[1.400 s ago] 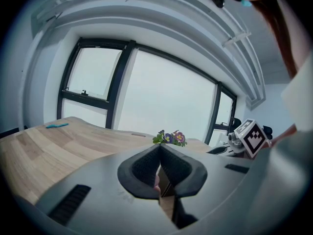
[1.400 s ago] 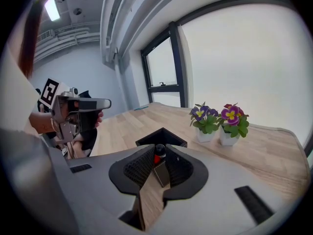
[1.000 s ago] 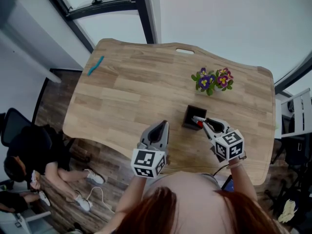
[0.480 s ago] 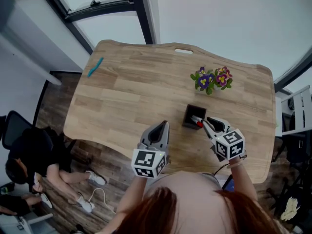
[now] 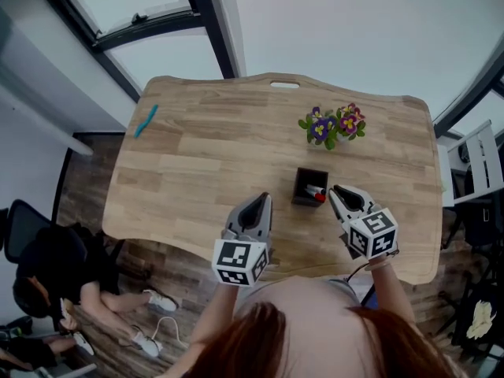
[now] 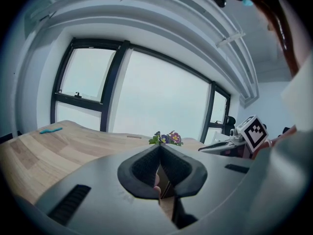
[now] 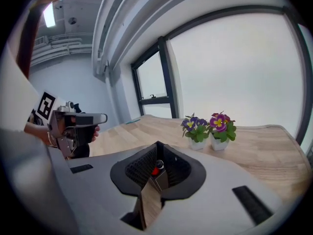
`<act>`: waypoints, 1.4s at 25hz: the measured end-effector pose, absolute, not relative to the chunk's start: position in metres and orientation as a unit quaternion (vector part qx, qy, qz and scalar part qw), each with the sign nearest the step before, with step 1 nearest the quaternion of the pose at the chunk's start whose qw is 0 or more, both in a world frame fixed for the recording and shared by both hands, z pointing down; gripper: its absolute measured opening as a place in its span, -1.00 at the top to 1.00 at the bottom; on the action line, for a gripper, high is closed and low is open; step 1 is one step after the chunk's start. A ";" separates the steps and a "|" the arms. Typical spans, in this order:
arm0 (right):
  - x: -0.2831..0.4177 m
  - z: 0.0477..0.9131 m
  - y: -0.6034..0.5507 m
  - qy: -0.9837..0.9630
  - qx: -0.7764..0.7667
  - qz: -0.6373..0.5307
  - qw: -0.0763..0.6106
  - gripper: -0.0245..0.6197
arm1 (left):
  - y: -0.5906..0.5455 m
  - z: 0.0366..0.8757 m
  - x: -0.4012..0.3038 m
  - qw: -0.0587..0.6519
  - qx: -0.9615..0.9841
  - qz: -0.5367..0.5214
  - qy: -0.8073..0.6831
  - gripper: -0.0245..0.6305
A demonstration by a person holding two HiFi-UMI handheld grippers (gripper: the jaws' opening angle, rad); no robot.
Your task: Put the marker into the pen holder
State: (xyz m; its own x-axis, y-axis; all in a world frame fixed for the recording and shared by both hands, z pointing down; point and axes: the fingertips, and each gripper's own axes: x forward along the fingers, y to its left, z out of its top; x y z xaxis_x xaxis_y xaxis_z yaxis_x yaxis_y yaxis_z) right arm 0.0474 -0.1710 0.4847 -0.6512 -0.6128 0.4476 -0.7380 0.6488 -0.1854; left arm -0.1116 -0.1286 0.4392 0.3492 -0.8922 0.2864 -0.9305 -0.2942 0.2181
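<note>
A black square pen holder (image 5: 305,179) stands on the wooden table (image 5: 220,148), in front of the flowers. The marker (image 5: 316,193) leans inside it, its red cap at the near right corner. My right gripper (image 5: 333,190) sits just right of the holder, jaws together and holding nothing. In the right gripper view the marker's red cap (image 7: 155,170) shows beyond the jaws of my right gripper (image 7: 157,146). My left gripper (image 5: 263,201) hovers left of the holder near the front edge, shut and empty. In its own view the left gripper (image 6: 160,148) has nothing between its jaws.
Two small pots of purple and yellow flowers (image 5: 331,126) stand behind the holder. A teal object (image 5: 146,120) lies at the table's far left. A person (image 5: 47,274) sits on the floor left of the table. The near table edge runs just below both grippers.
The marker's red cap now sits apart from the right gripper's tips, inside the holder. The head view has shifted slightly. The left gripper has not moved.
</note>
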 end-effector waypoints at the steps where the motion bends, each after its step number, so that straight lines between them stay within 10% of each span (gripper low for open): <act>1: 0.049 0.482 -0.170 -0.888 0.389 0.178 0.170 0.80 | -0.128 0.438 -0.111 0.174 0.805 0.055 -0.564 0.92; 35: 0.045 0.415 -0.103 -0.825 0.552 0.087 0.081 0.92 | -0.095 0.404 -0.120 0.124 0.870 0.053 -0.475 0.92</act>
